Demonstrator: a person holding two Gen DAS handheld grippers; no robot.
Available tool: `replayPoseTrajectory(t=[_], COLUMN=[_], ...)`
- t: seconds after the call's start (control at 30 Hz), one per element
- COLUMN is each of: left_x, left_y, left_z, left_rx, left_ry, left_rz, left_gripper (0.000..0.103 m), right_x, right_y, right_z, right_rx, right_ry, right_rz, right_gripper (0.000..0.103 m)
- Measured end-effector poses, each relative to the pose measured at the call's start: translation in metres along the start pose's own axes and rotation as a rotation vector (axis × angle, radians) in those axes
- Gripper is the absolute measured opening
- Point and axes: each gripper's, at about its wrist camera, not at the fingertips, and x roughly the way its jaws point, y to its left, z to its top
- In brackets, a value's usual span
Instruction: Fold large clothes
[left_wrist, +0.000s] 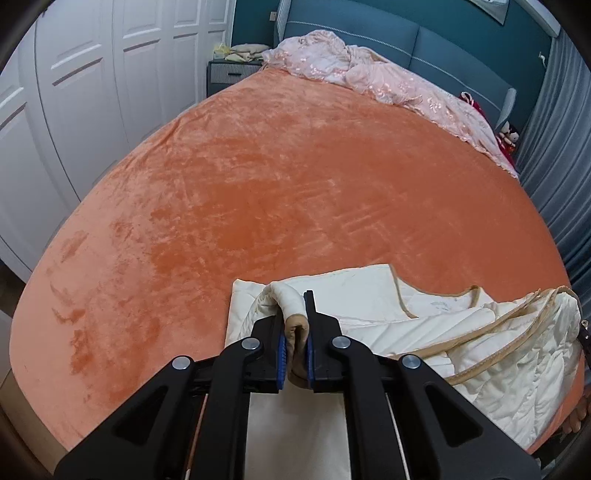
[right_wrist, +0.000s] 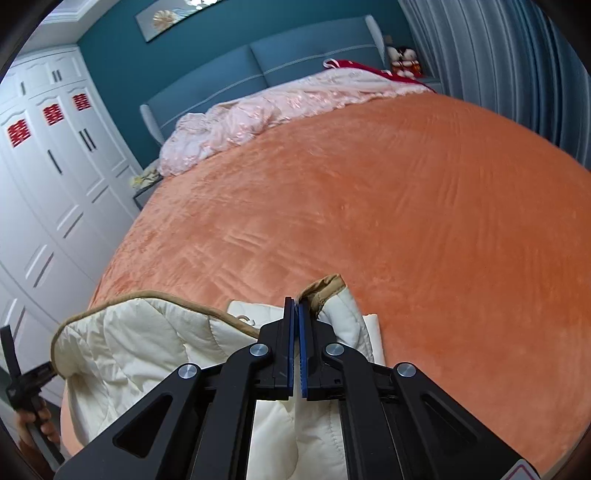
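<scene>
One cream quilted garment (left_wrist: 480, 332), edged in tan binding, is seen on the orange plush bedspread (left_wrist: 277, 184), and it is held at two places. A rolled, tan-bound edge is pinched between the blue pads of the left gripper (left_wrist: 295, 328), with the rest of the garment spread ahead of and to the right of that gripper, and a flat cream panel lying beneath it. The right gripper (right_wrist: 296, 321) is closed almost flat, its pads nearly together; a tan-trimmed corner stands up just right of its tip, and a thin layer appears to be caught there, though this cannot be told for certain. The bulk of the garment is draped to the left of and below the right gripper. Two grippers are counted, and one hand (right_wrist: 42, 421) is seen at the far left of the right wrist view. The fabric is puffy, stitched in channels, and loosely crumpled.
</scene>
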Motion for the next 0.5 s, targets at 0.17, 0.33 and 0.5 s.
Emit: replayPoseTrajectory(t=[0.17,0.33,0.5], left_x=[0.047,0.075,0.070], left_y=[-0.005,-0.006,0.003], left_z=[-0.008,-0.018,-0.014], left_rx=[0.022,0.029,-0.035], left_ry=[0.053,0.074,0.088], left_rz=[0.062,0.086,0.050], left_gripper=[0.008,0.011,0.014], right_x=[0.045,0.072,0.065], right_y=[-0.008,-0.018,-0.020], right_z=[-0.008,-0.022,-0.019], right_rx=[0.005,-0.006,0.027], right_ry=[0.051,0.101,0.081], right_rz=[-0.047,-0.084,-0.067], right_gripper=[0.001,0.001,0.006])
